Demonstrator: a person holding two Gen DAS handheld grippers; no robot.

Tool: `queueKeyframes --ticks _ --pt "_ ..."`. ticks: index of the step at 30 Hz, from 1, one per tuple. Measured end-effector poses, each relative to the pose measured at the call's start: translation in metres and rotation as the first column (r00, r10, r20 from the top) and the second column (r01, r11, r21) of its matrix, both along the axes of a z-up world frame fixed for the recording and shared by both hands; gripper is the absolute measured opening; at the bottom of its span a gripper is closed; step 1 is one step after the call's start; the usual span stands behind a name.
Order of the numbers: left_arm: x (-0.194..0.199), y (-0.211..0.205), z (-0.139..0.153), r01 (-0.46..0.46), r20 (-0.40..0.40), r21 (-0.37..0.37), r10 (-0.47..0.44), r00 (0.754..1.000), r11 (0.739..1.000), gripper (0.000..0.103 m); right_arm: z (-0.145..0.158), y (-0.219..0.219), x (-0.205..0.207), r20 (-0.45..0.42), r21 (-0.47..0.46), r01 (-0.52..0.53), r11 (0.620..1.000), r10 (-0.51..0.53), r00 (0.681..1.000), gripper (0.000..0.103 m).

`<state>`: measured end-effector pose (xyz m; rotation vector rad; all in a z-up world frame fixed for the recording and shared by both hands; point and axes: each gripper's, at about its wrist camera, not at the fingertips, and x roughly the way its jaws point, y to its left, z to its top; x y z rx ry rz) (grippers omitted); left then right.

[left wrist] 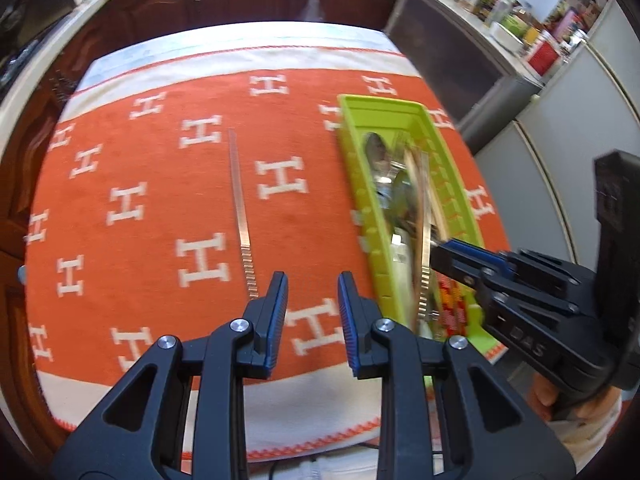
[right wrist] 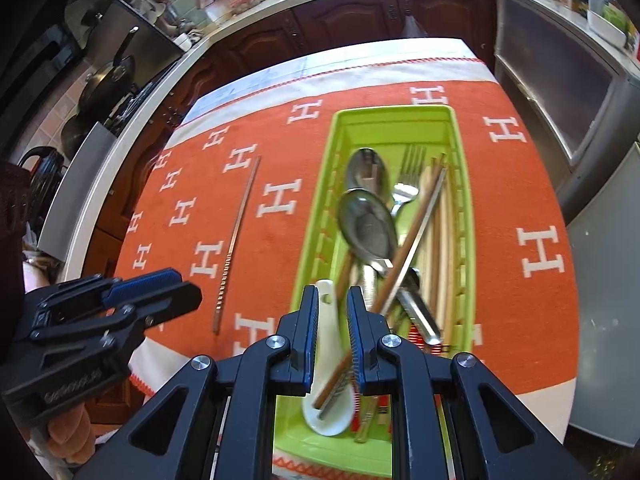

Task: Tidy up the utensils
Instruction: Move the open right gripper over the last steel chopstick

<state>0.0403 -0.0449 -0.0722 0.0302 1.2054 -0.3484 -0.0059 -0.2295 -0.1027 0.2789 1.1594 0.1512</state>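
A lime-green utensil tray (right wrist: 464,184) lies on the orange cloth and holds two metal spoons (right wrist: 368,224), a fork (right wrist: 410,172), wooden chopsticks (right wrist: 436,248), a white ceramic spoon (right wrist: 326,412) and a metal chopstick (right wrist: 424,220) lying crosswise. My right gripper (right wrist: 332,332) hovers over the tray's near end, open by a narrow gap, with nothing pressed between its pads. Another metal chopstick (left wrist: 240,208) lies alone on the cloth, left of the tray (left wrist: 360,128). My left gripper (left wrist: 312,308) hangs open and empty just right of that chopstick's ridged near end. The right gripper (left wrist: 436,252) shows over the tray.
The orange cloth (left wrist: 140,152) with white H marks covers the table. Dark wooden cabinets (right wrist: 340,20) and a counter stand behind. A steel appliance (right wrist: 560,92) sits to the right, pans (right wrist: 108,80) on a stove to the left. The left gripper (right wrist: 188,288) appears at lower left.
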Motion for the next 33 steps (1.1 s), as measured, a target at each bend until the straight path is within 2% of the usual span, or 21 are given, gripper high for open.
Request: queueKeyframes --ticks 5,9,19,23,28,33 --pt "0.006 0.028 0.004 -0.069 0.04 0.033 0.068 0.997 0.997 0.022 0.007 0.022 0.003 0.004 0.002 -0.03 1.0 0.03 1.0 0.015" --pt "0.011 0.052 0.005 -0.127 0.067 0.057 0.123 0.99 0.99 0.022 0.011 0.037 0.007 0.015 0.015 -0.046 0.999 0.046 0.999 0.023" --pt "0.016 0.094 0.001 -0.201 0.099 0.08 0.193 0.976 0.976 0.023 0.011 0.078 0.03 0.01 0.016 -0.094 0.995 0.094 0.996 0.023" --pt "0.019 0.103 0.0 -0.222 0.112 0.078 0.212 0.971 0.972 0.031 0.006 0.094 0.042 0.001 0.01 -0.099 0.995 0.099 0.995 0.024" --pt "0.025 0.113 -0.004 -0.242 0.128 0.077 0.231 0.965 0.967 0.035 -0.008 0.11 0.057 -0.026 0.008 -0.099 0.995 0.099 0.995 0.025" --pt "0.036 0.125 -0.016 -0.267 0.119 0.07 0.258 0.959 0.961 0.041 -0.027 0.131 0.073 -0.053 0.002 -0.111 0.994 0.11 0.992 0.034"
